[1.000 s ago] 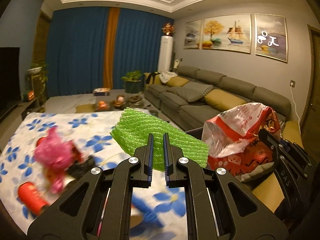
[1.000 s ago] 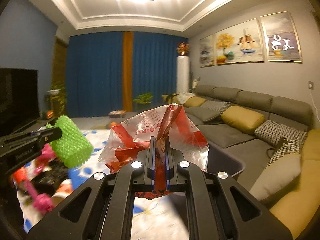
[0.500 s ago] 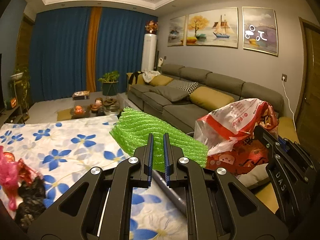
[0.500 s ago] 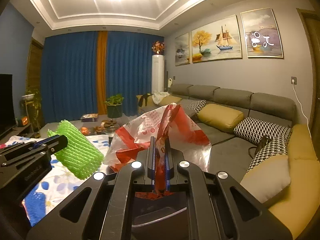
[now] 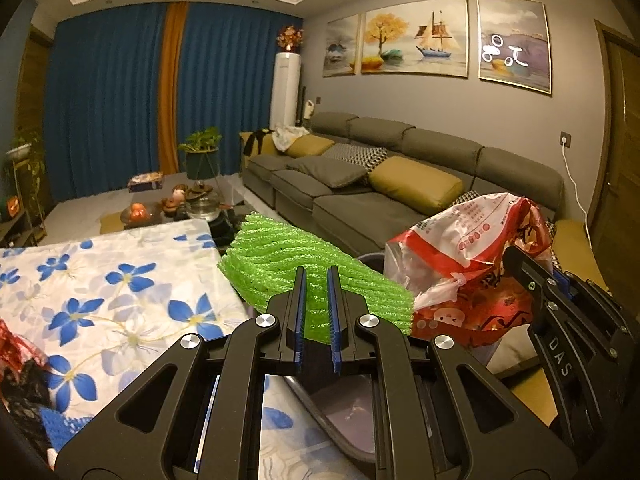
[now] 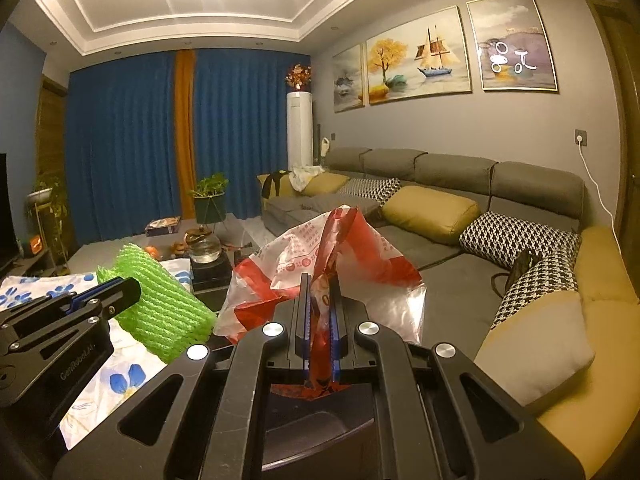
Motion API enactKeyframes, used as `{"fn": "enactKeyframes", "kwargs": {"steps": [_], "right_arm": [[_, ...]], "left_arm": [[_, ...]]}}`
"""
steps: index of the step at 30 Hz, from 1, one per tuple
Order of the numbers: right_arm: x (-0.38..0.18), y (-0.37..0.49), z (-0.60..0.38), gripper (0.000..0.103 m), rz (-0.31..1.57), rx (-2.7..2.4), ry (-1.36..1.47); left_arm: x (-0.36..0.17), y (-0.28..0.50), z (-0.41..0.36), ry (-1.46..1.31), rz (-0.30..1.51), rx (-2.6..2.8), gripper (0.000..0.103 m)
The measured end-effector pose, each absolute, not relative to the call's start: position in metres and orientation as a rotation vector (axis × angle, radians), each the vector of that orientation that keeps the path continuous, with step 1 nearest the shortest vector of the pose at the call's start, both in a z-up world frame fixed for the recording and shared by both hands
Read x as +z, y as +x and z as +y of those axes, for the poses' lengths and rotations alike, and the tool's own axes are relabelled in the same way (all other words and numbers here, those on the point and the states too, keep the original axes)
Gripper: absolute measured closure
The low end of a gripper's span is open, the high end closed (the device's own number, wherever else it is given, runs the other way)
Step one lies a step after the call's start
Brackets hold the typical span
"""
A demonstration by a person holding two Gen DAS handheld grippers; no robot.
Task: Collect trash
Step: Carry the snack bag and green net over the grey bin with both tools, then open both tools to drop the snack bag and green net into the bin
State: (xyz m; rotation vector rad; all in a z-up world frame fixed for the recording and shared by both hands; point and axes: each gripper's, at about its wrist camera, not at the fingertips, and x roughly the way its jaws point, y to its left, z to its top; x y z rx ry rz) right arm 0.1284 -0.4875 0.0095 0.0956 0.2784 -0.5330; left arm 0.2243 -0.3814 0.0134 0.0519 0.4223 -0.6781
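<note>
My left gripper (image 5: 316,276) is shut on a green foam net (image 5: 296,264) and holds it in the air at the table's right edge. The net also shows in the right wrist view (image 6: 168,308). My right gripper (image 6: 320,284) is shut on a red and white plastic bag (image 6: 332,256), held just right of the net; the bag shows in the left wrist view (image 5: 468,264). A dark bin (image 5: 344,416) sits below both grippers, its rim and inside partly hidden by the fingers; it also shows in the right wrist view (image 6: 312,428).
A table with a blue-flower cloth (image 5: 120,280) lies to the left, with red and black trash (image 5: 16,376) at its left edge. A grey sofa (image 6: 440,216) with cushions runs along the right wall. A low table with a pot (image 5: 200,208) stands beyond.
Both grippers have swung right with their loads, away from the table's trash pile. The dark bin has come into view below them.
</note>
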Motion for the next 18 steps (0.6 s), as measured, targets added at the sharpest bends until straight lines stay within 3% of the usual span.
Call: {"fn": "enactKeyframes", "kwargs": {"steps": [10,11,13,14,18], "right_arm": [[0.009,0.142,-0.494,0.093,0.306,-0.508,0.104],[0.008,0.143,-0.497,0.090,0.307,-0.503,0.111],[0.007,0.142,-0.502,0.068,0.305,-0.499,0.133],[0.007,0.142,-0.502,0.064,0.302,-0.504,0.138],[0.007,0.137,-0.506,0.056,0.300,-0.524,0.150]], "left_arm": [[-0.002,0.241,-0.394,0.053,0.476,-0.753,0.093],[-0.004,0.243,-0.394,0.048,0.487,-0.769,0.093],[-0.006,0.246,-0.394,0.047,0.500,-0.781,0.093],[-0.008,0.248,-0.394,0.047,0.510,-0.777,0.092],[-0.013,0.254,-0.386,0.029,0.536,-0.764,0.073]]}}
